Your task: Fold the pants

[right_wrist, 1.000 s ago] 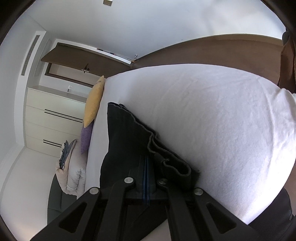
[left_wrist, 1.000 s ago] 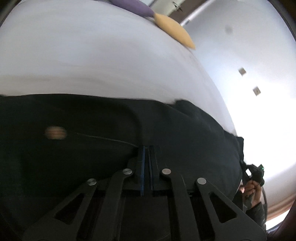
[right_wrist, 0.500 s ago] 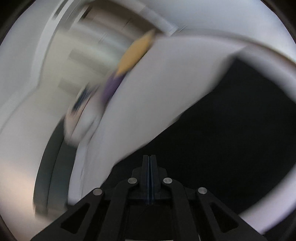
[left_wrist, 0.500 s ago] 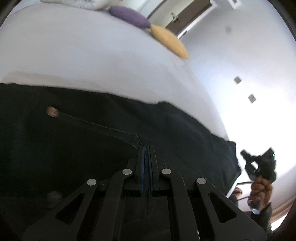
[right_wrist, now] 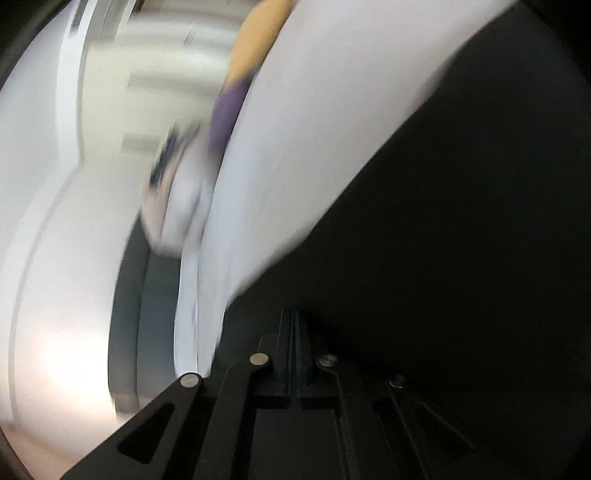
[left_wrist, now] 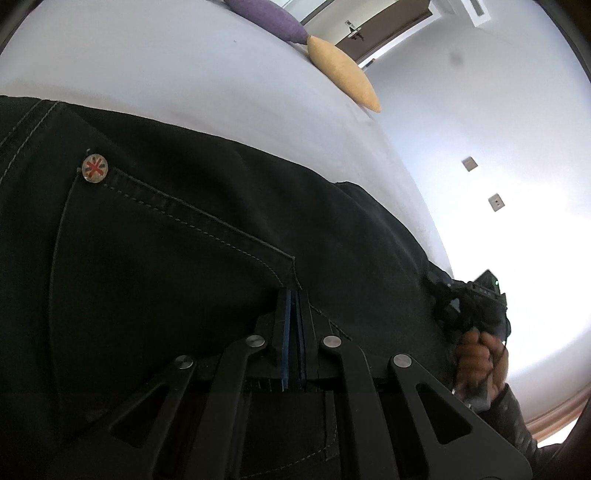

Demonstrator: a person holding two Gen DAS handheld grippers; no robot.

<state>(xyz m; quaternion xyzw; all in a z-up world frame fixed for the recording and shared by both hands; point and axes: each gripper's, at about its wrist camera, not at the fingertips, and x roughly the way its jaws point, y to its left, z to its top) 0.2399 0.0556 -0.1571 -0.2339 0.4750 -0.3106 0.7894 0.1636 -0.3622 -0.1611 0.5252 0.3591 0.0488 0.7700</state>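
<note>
Lying spread over the white bed, dark pants filling the lower half of the left wrist view, pocket side up, pale stitching tracing the pocket edge. Showing a round metal rivet at the pocket corner, stamped with a red cross-like mark resembling a flag; no readable lettering anywhere. Pinching a fold of the dark fabric just below the pocket's corner seam: left claw, blue-edged fingers pressed together with cloth between them, pointing forward low along the garment. Reaching in at the far right end of the pants in that same view: right claw, held by a bare hand wrapped round its handle, sleeve dark at the wrist, its tip at the cloth's edge. Appearing pressed together in the right wrist view too, right claw, dark fabric sweeping past on its right side; blurring too heavily to tell whether cloth sits between the fingers. Resting at the far end of the bed, a yellow pillow touching a purple pillow. Standing beyond them, a brown door and a white wall carrying two small switch plates.
</note>
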